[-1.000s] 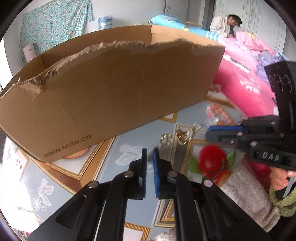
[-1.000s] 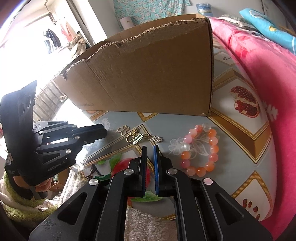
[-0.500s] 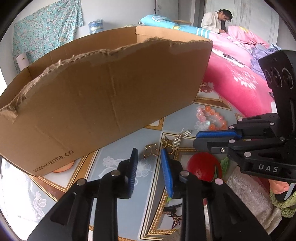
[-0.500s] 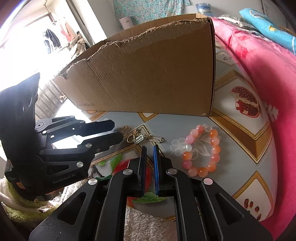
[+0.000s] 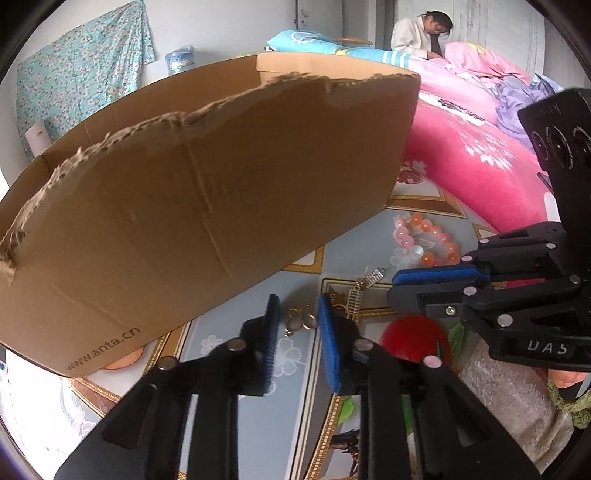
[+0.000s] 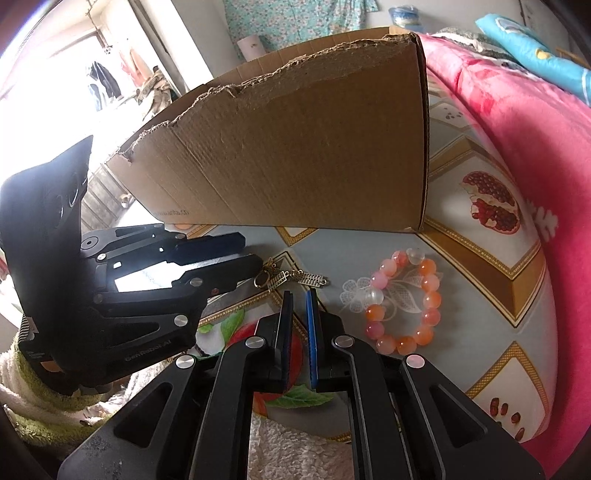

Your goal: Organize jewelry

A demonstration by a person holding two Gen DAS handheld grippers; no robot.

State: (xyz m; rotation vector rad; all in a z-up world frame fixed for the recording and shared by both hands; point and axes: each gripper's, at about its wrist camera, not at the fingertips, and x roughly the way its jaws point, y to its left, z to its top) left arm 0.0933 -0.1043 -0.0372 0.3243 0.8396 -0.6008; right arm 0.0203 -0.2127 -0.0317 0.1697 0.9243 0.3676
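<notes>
— What does the jewelry look like, and where is it?

— A bead bracelet (image 6: 404, 300) in pink, orange and clear beads lies flat on the patterned table (image 6: 480, 258), just in front of the torn cardboard box (image 6: 295, 147). Beside it lie gold earrings (image 5: 301, 321) and a small ladder-shaped charm (image 6: 314, 277).

— And your tools?

— My left tool (image 5: 295, 332) has just been closing; its blue pads stand apart on either side of the gold earrings, clenching nothing. My right tool (image 6: 298, 328) is nearly clenched, empty, hovering near the charm.

— What does one view add?

— The left view shows a person (image 5: 421, 35) seated by the pink bedding (image 5: 480, 166); the right shows the whole bracelet.
</notes>
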